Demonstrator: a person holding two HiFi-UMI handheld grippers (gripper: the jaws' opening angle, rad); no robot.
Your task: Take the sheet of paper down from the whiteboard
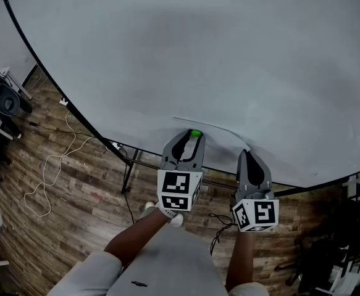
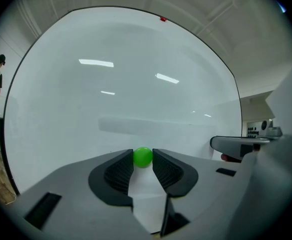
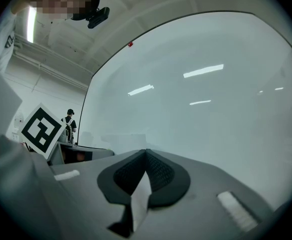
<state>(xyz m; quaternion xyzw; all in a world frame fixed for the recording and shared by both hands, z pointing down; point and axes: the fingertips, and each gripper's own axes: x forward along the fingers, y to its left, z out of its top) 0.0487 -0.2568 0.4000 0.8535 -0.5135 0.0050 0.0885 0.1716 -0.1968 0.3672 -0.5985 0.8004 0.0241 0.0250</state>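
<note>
Whiteboard [image 1: 198, 54], one broad glossy panel with a thin dark frame, stands on a floor [image 1: 75, 184] of worn wood planks. One sheet of paper [image 1: 220, 145], thin, white and almost the board's own colour, lies flat against its lower part and shows mainly as a faint curved edge. One small green ball magnet [image 1: 195, 134], smooth and round, sits on the board at the sheet's left.

Two grey plastic claws with ribbed black pads reach level towards the board. The left claw [image 2: 142, 160] has closed partway onto the green ball, a pad touching it on either side. The right claw [image 3: 146, 156] is closed tight, pinching a white strip of the sheet between its pads. Each claw carries one cube [image 1: 180, 190] printed with black-and-white squares, two in all.
</note>
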